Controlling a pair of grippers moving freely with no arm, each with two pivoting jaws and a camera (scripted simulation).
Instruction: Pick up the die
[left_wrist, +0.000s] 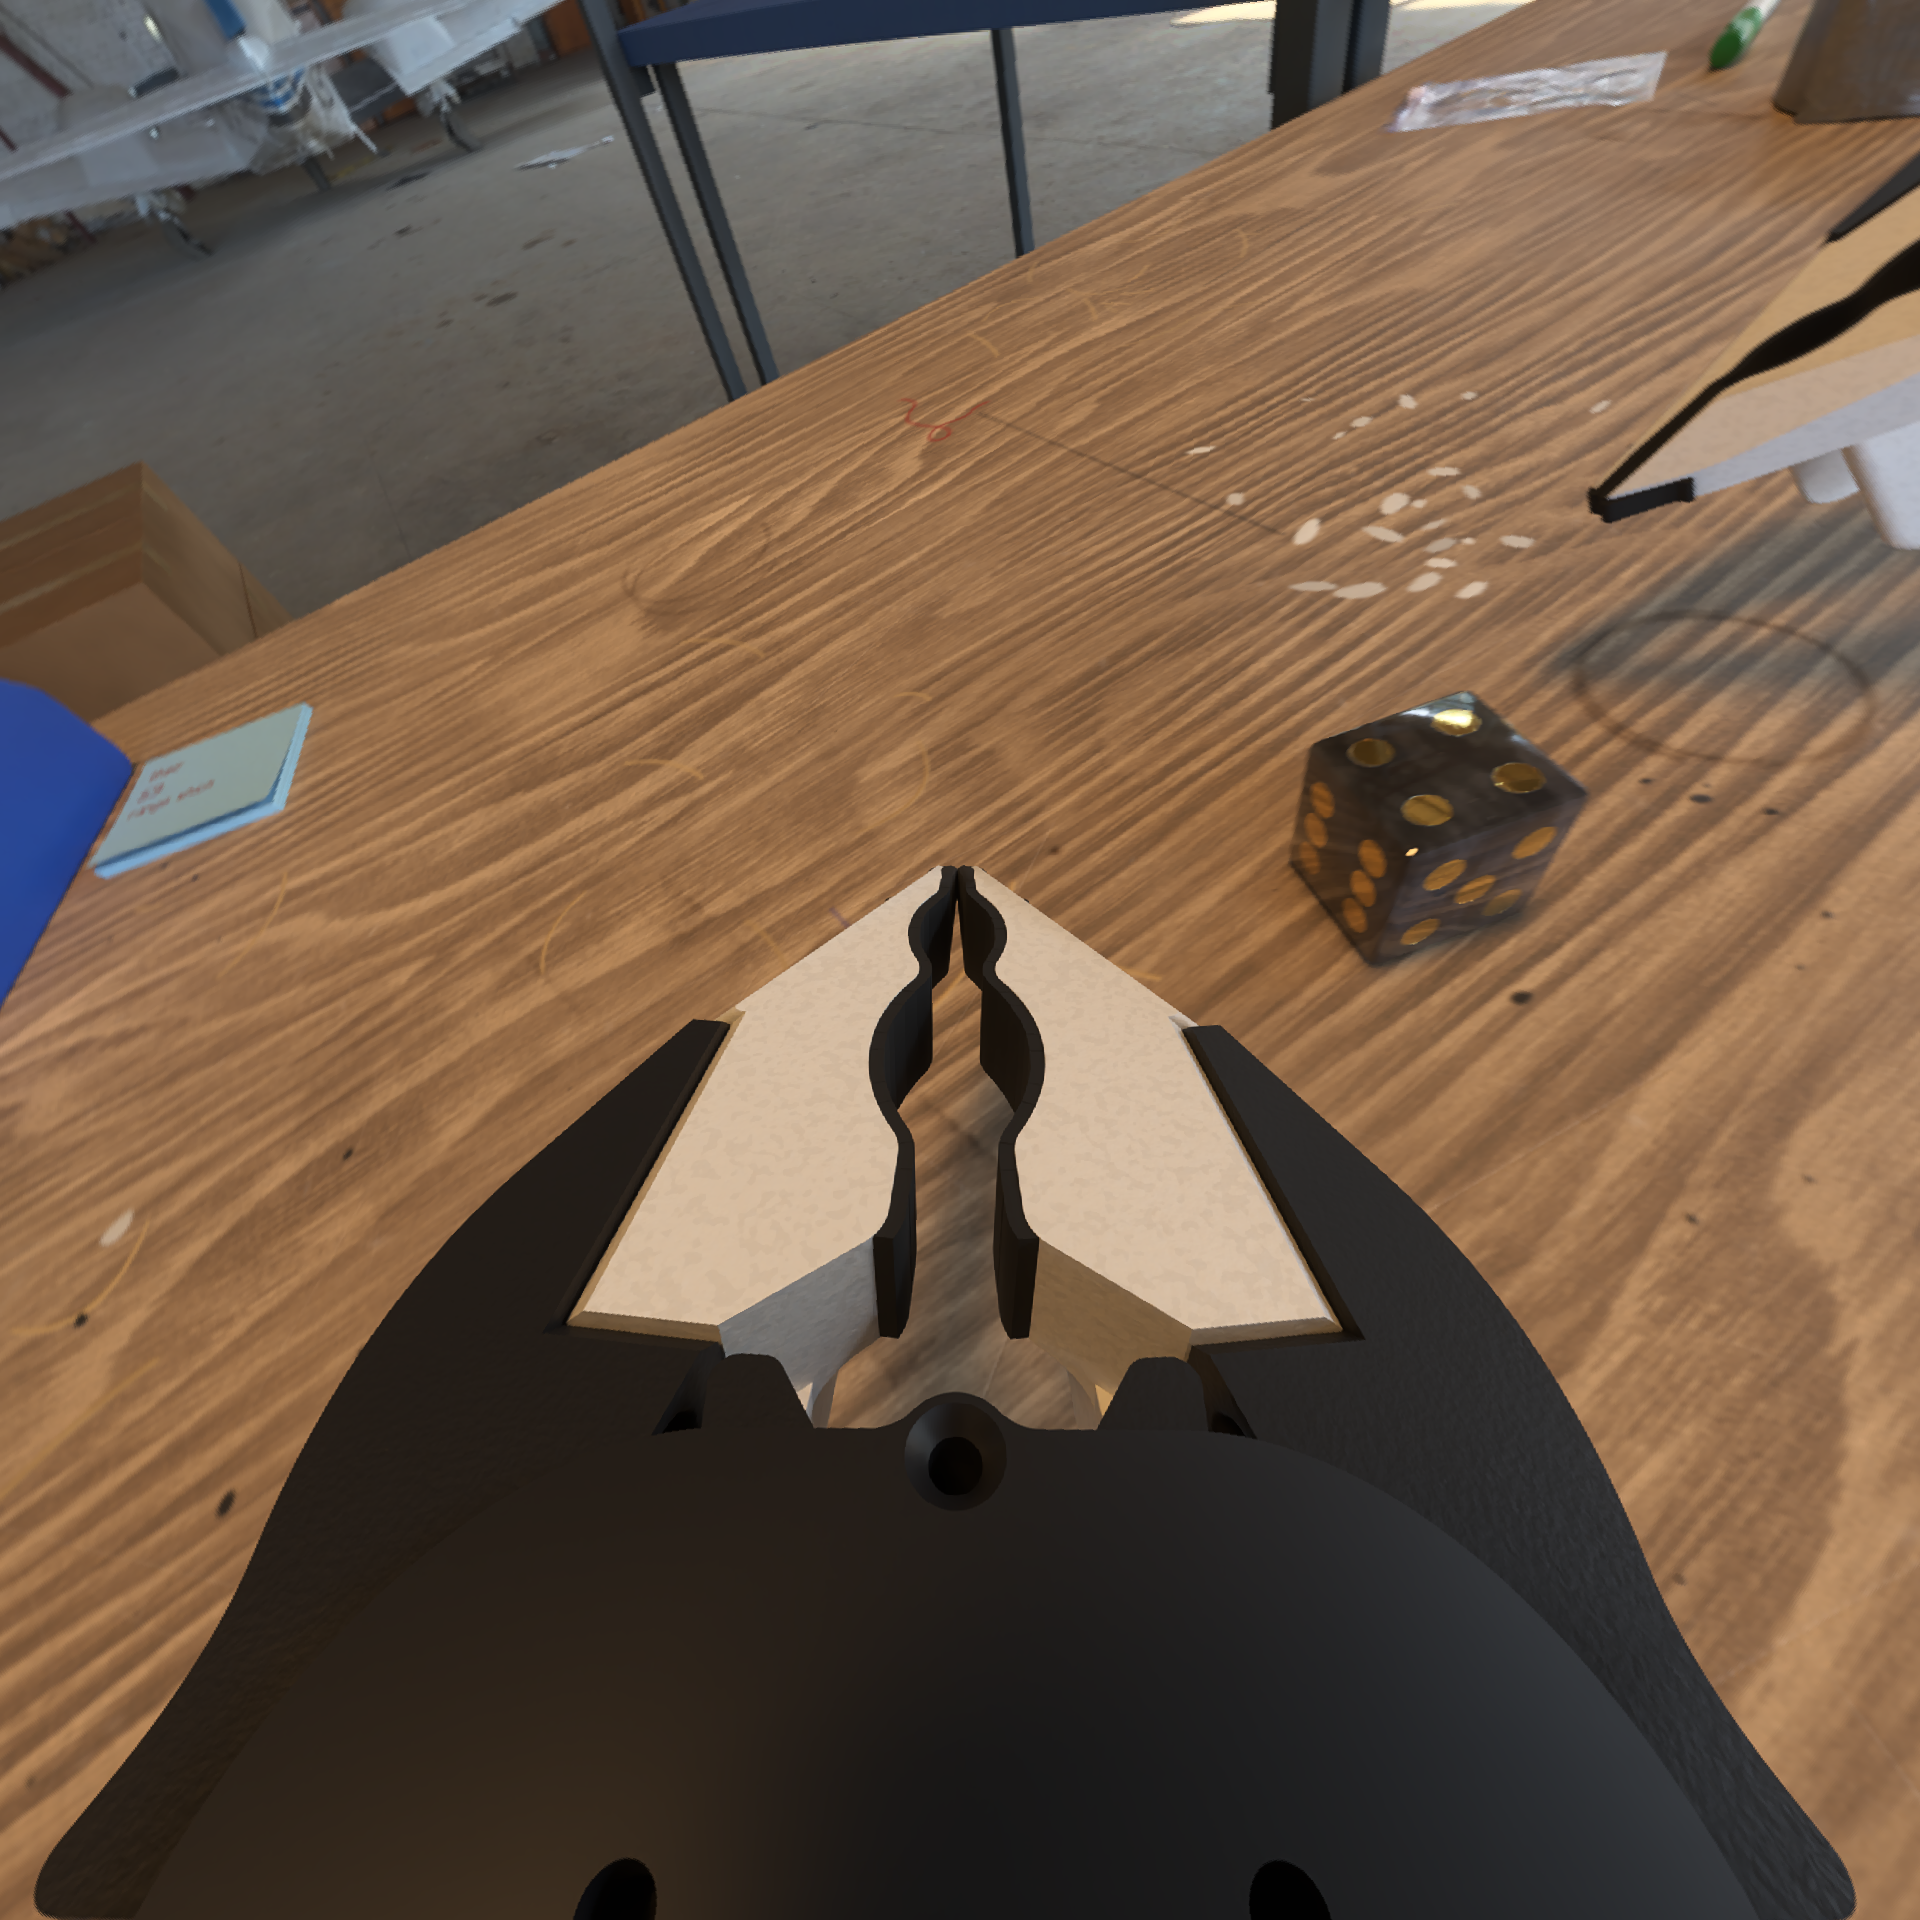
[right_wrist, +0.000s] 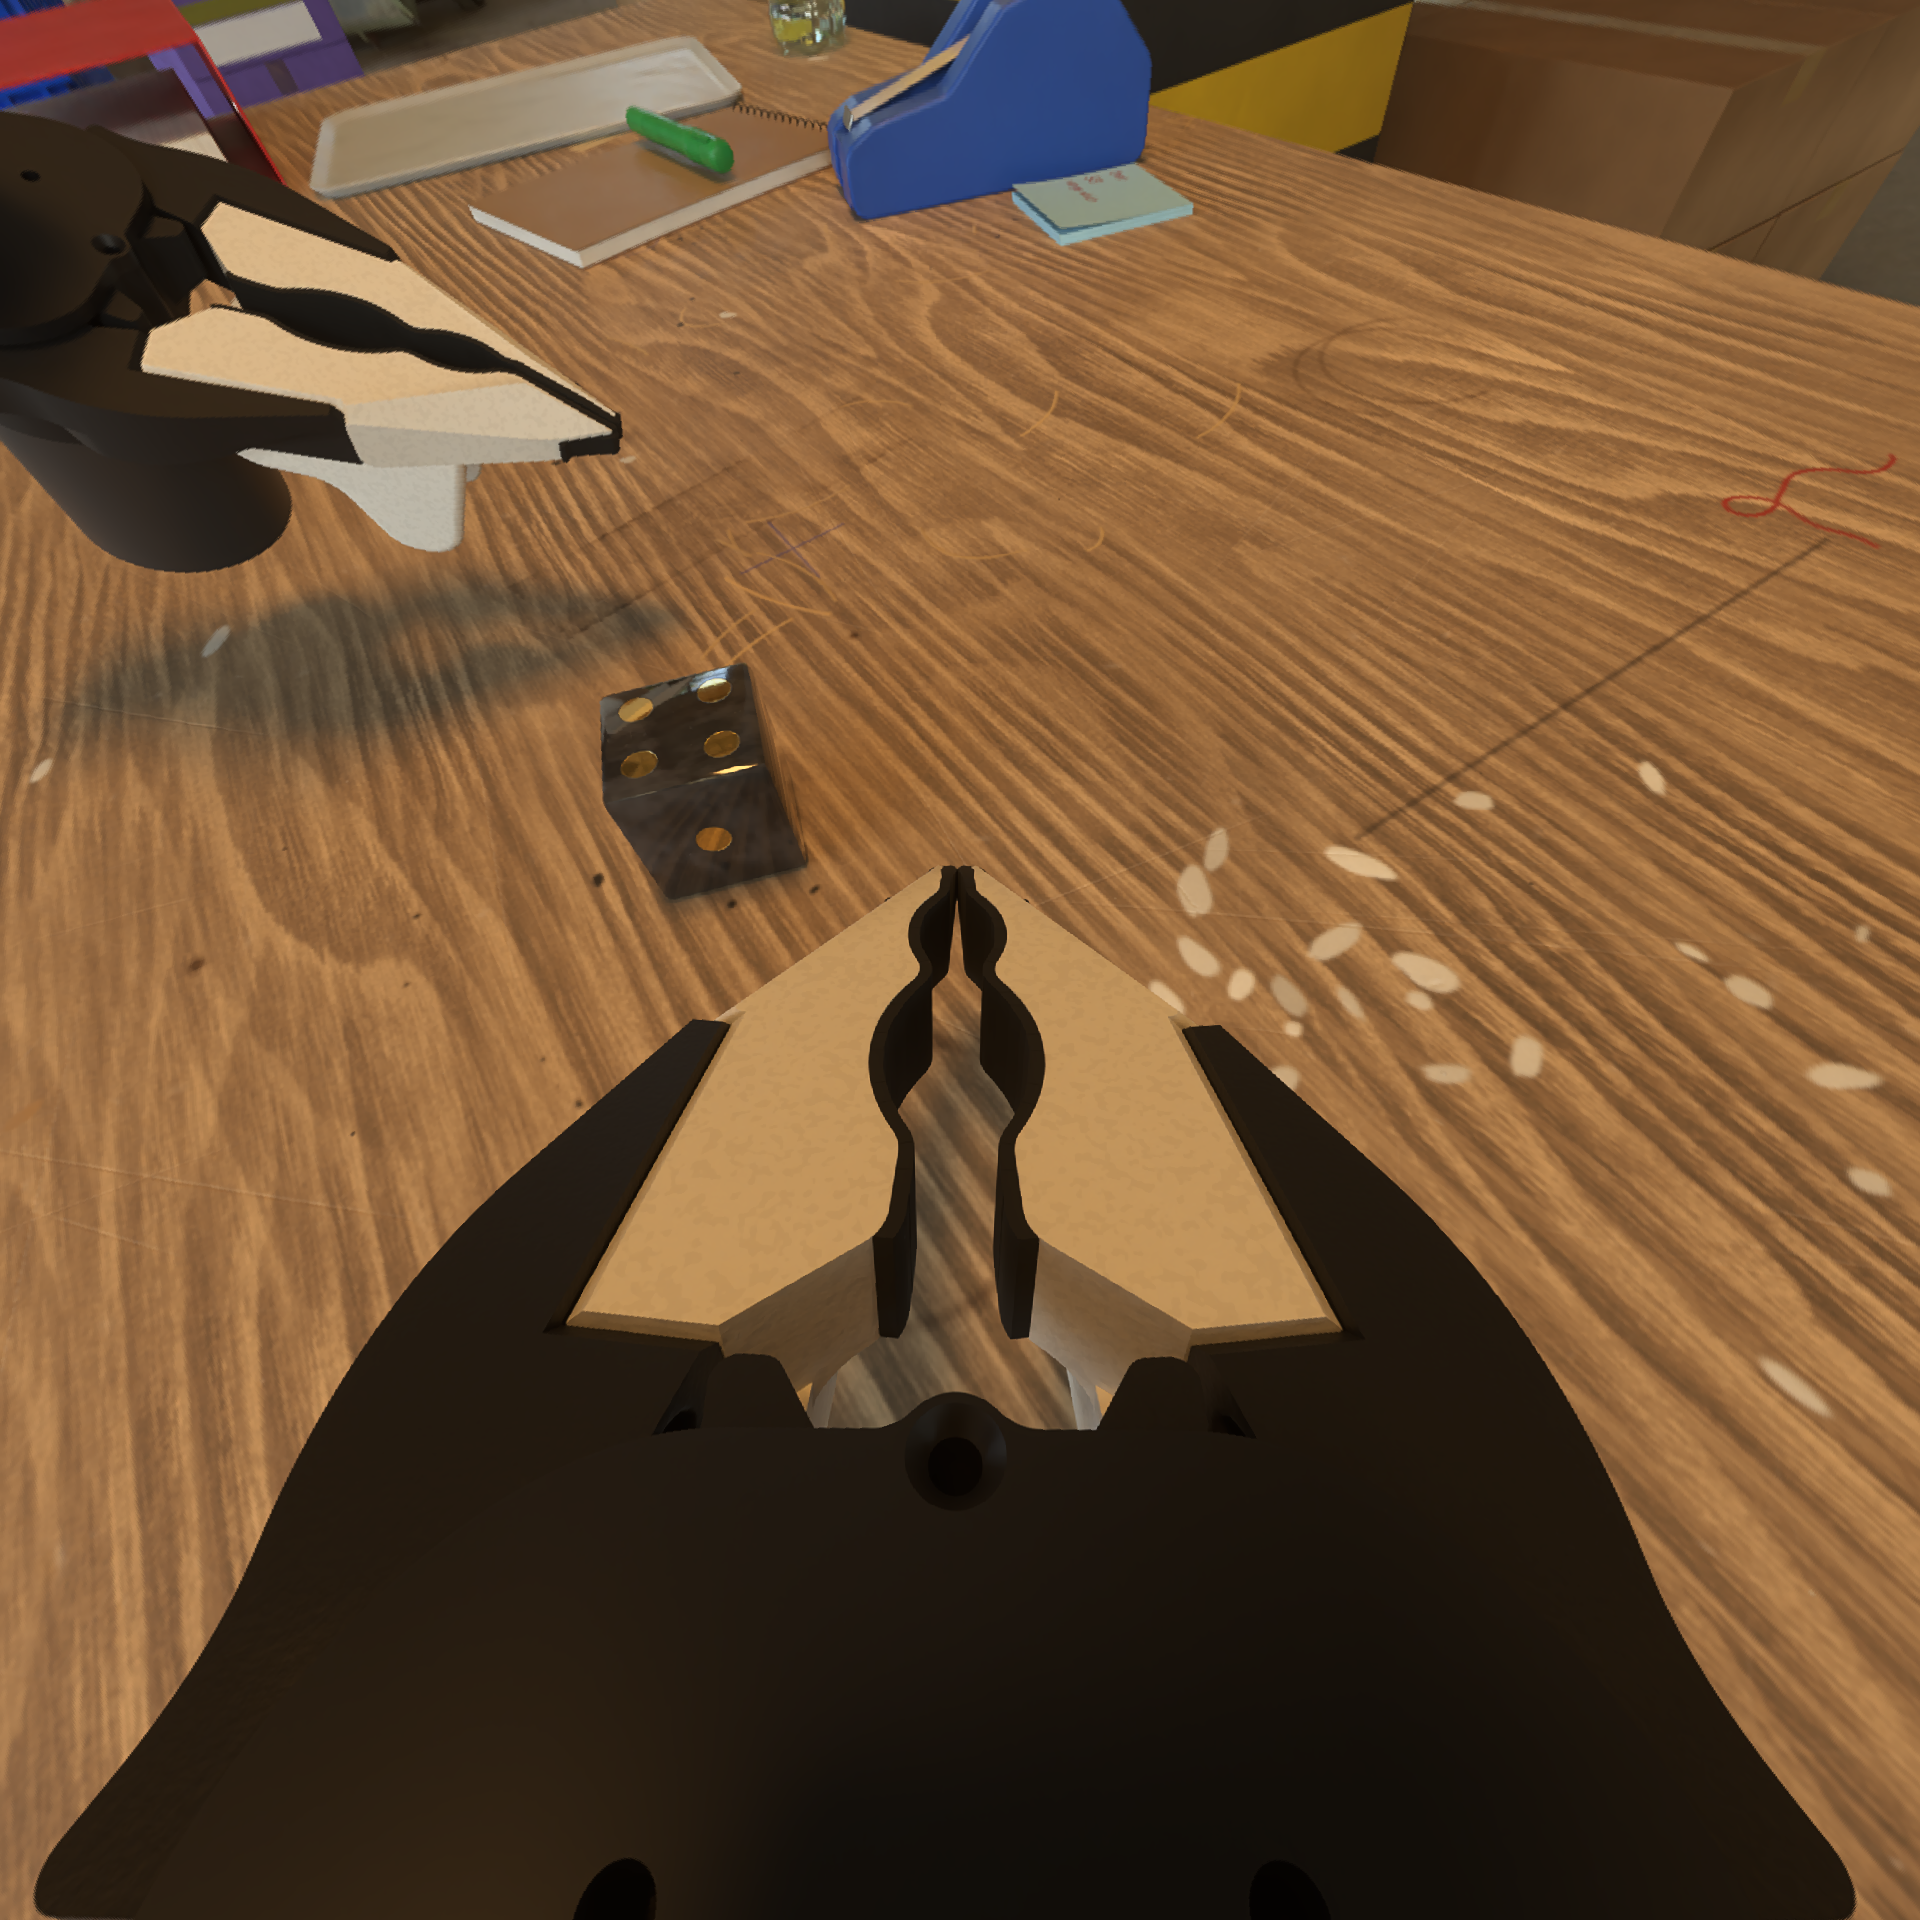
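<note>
A dark translucent die (left_wrist: 1434, 826) with gold pips sits on the wooden table (left_wrist: 831, 675). In the left wrist view it lies ahead and to the right of my left gripper (left_wrist: 957, 875), which is shut and empty above the table. In the right wrist view the die (right_wrist: 698, 781) lies just ahead and to the left of my right gripper (right_wrist: 957, 875), also shut and empty. The right gripper shows at the right edge of the left wrist view (left_wrist: 1636, 501). The left gripper shows at upper left of the right wrist view (right_wrist: 592, 436). Neither touches the die.
A blue tape dispenser (right_wrist: 987, 104), a pale blue notepad (right_wrist: 1101, 203), a brown spiral notebook (right_wrist: 644, 192) with a green marker (right_wrist: 681, 140), and a grey tray (right_wrist: 520, 104) stand at the far side. White flecks (right_wrist: 1351, 966) mark the table. A cardboard box (left_wrist: 104, 582) stands beyond the edge.
</note>
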